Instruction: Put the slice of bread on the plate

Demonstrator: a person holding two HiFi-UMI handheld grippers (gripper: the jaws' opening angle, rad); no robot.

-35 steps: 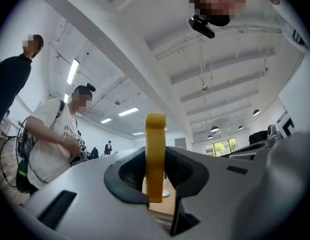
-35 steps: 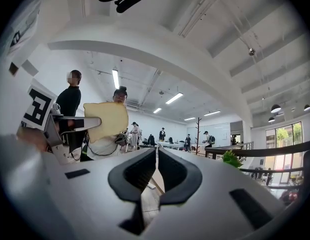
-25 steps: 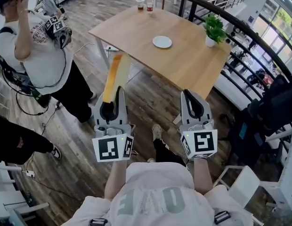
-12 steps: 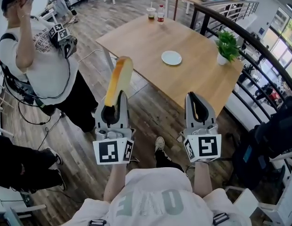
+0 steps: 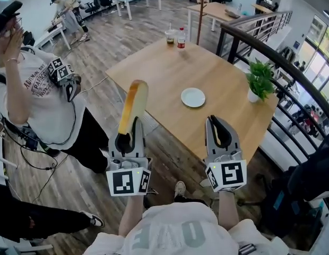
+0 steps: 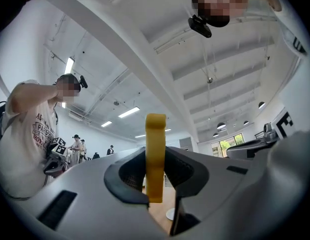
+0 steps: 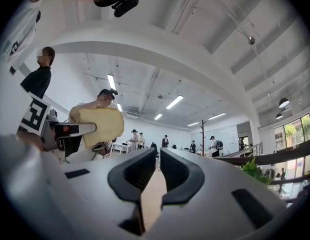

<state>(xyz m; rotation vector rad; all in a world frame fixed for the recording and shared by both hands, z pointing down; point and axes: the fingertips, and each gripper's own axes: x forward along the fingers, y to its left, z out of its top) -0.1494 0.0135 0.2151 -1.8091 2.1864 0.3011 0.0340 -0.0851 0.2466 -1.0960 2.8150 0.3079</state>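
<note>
A slice of bread [image 5: 132,105] with a brown crust stands upright, and my left gripper [image 5: 127,130] is shut on its lower end. In the left gripper view the bread [image 6: 155,154] shows edge-on between the pads. My right gripper [image 5: 218,127] is level with the left one, shut and holding nothing. The small white plate [image 5: 193,97] lies on the wooden table [image 5: 154,68], ahead of both grippers and between them. From the right gripper view the bread [image 7: 97,125] shows at the left, beyond the shut right gripper [image 7: 157,176].
A potted plant [image 5: 258,78] stands at the table's right edge; a bottle [image 5: 181,39] and a cup [image 5: 170,36] at its far corner. A person [image 5: 32,105] with a gripper stands left. A dark railing [image 5: 281,62] runs behind the table.
Both grippers have moved forward toward the table, the bread still in the left one. The table and plate now sit nearer and lower in the head view.
</note>
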